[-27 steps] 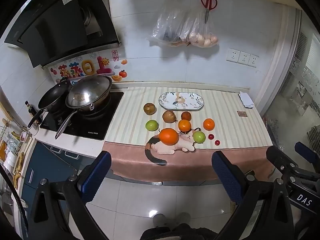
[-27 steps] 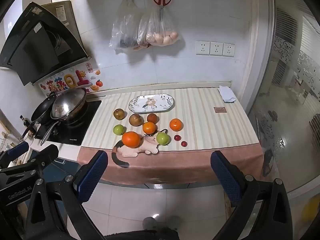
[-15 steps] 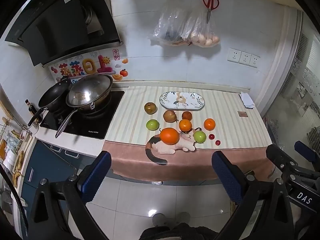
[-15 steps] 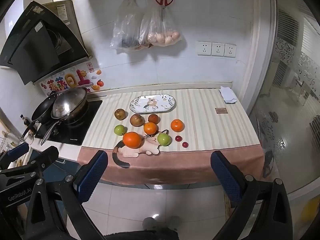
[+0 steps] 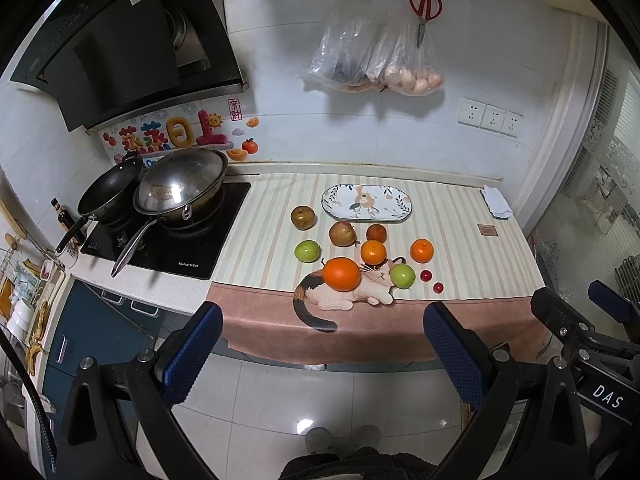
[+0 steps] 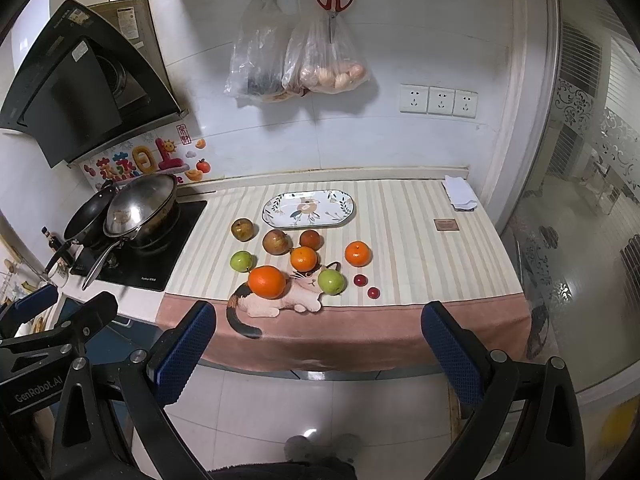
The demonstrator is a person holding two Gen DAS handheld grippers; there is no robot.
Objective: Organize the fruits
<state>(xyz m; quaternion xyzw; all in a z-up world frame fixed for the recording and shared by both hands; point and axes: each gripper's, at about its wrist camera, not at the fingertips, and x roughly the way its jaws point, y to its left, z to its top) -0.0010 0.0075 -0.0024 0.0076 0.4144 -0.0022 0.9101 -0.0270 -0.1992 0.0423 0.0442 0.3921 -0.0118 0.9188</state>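
1. Both grippers hang back from the bench (image 5: 472,216), over the floor and tilted down toward it, most likely so the whole spread of fruit can be taken in before one piece is chosen. The left gripper (image 5: 320,344) is released, its blue pads spread wide with nothing between them; the right gripper (image 6: 320,340) is the same, wide apart and empty.

2. The fruits lie loose on the striped cloth (image 5: 460,248), bunched around the middle of the bench. The empty oval plate (image 5: 366,202) sits at 12 o'clock from the bunch, just beside it (a likely place for the fruit to end up, though that is my guess from the task).

3. Taking the small orange (image 5: 373,252) as the centre of the bunch:
   - the big orange (image 5: 341,274) is at 7 o'clock, resting on the cat picture printed on the cloth;
   - a green apple (image 5: 403,276) is at 4 o'clock, and another green apple (image 5: 307,251) at 9 o'clock;
   - a second small orange (image 5: 421,250) is at 3 o'clock;
   - a dark red fruit (image 5: 376,233) is at 12 o'clock, a brownish round fruit (image 5: 342,233) at 10 o'clock, and a similar brown one (image 5: 303,217) farther out the same way;
   - two tiny red fruits (image 5: 432,282) lie at 4 o'clock, past the apple (cherries or small tomatoes, too small to tell).

4. The fruits look whole, smooth and glossy, none cut or bruised as far as shows. The round ones could roll on the cloth if nudged.

5. To the bench's 9 o'clock side stands the stove with two pans (image 5: 176,188), well apart from the fruit.
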